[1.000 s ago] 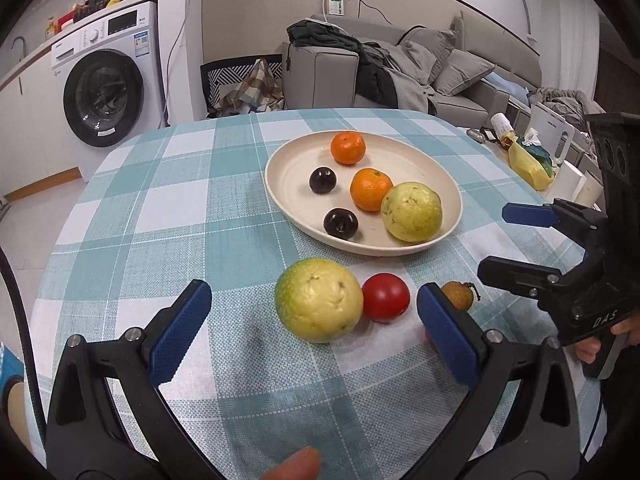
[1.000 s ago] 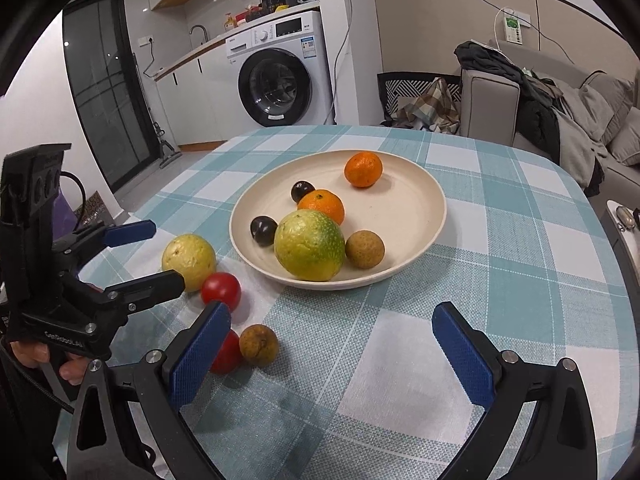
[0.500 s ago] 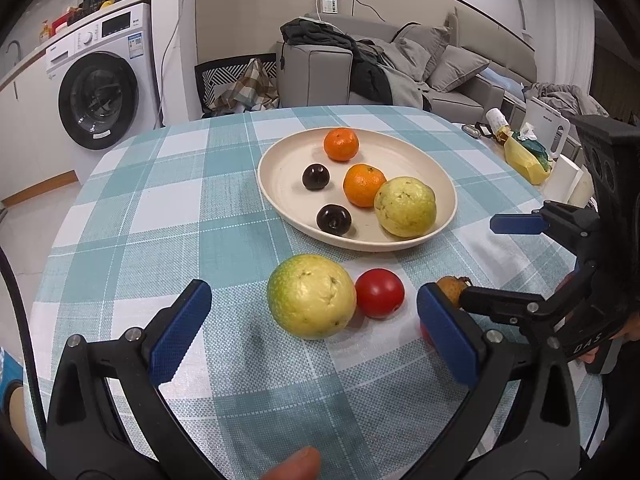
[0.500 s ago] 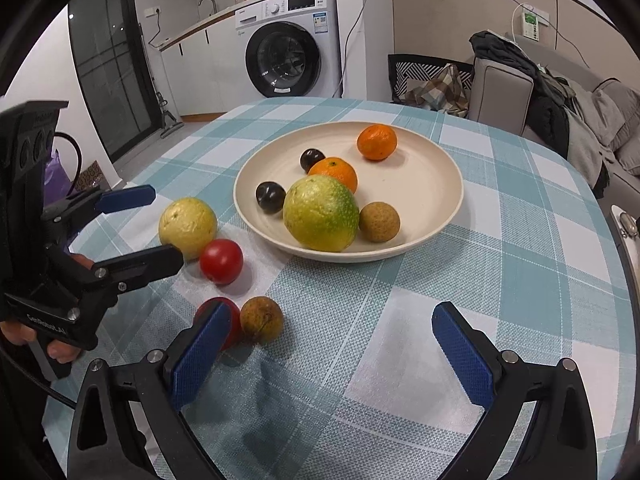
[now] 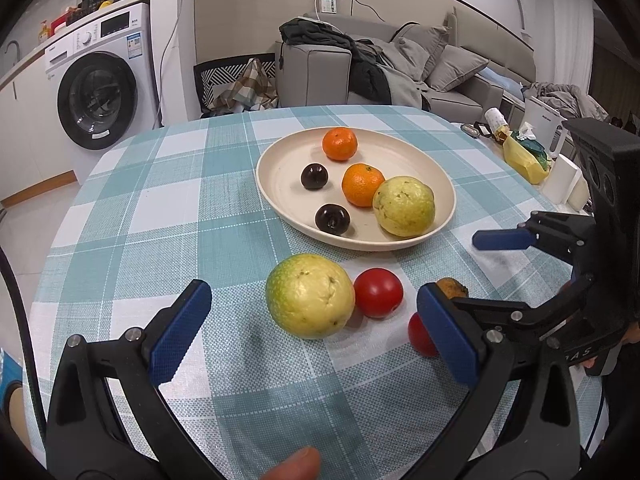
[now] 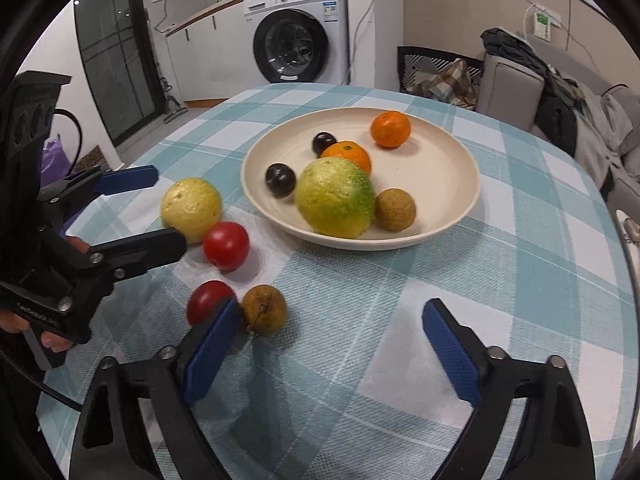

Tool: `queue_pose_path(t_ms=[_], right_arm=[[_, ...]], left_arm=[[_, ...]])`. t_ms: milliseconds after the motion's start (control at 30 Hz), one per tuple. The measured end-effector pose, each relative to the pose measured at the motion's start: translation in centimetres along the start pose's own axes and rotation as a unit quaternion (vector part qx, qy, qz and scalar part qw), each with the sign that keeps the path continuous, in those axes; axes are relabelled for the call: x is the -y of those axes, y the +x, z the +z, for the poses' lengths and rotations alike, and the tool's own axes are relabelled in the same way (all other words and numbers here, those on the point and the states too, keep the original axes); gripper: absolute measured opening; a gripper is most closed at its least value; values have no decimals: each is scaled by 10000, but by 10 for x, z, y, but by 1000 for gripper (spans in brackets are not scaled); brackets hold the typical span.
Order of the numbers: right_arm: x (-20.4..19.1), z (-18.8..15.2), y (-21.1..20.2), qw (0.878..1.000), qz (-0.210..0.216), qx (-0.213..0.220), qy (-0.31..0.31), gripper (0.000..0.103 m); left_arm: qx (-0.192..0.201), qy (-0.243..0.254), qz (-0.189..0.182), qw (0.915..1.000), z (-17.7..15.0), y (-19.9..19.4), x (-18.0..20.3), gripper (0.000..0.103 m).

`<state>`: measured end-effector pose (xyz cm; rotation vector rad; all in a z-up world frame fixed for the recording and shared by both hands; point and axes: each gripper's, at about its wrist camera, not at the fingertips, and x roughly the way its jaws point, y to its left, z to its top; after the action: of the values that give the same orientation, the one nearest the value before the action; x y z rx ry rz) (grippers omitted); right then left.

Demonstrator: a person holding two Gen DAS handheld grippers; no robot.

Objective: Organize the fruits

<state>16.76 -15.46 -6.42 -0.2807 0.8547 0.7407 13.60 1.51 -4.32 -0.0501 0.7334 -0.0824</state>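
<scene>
Evidently, the left gripper [image 5: 308, 336] was held with jaws spread wide before the round, dimpled guava [image 5: 310, 296], presumably so that it could be lifted to the smooth cream plate [image 5: 280, 168]. Four fruits were left on the checked tabletop [image 5: 160, 208] near its front edge, while the right gripper [image 6: 332, 344] was likewise kept open and empty beside the brown fruit [image 6: 264, 309].

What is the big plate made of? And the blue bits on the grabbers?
The plate looks like matte cream plastic or bamboo fibre: dull, no glaze shine; hard to be sure. The blue pads look like rubber, dotted with a fine grip texture.
</scene>
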Motion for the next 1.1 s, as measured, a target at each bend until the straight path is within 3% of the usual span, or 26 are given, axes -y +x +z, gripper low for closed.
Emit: queue_pose_path(t_ms=[267, 567, 833, 1100], right_arm=[[-14, -1, 5, 9994, 151, -96, -296, 52], [-22, -3, 4, 9988, 257, -86, -410, 27], [-21, 0, -7, 9990, 227, 53, -386, 26], [-16, 2, -13, 9994, 204, 135, -239, 26]], left_arm=[[-9, 4, -20, 10000, 0, 0, 0, 103], [-15, 90, -138, 9999, -3, -2, 5, 103], [19, 280, -390, 9988, -4, -7, 15, 101], [-52, 717, -807, 9941, -10, -11, 32, 77]])
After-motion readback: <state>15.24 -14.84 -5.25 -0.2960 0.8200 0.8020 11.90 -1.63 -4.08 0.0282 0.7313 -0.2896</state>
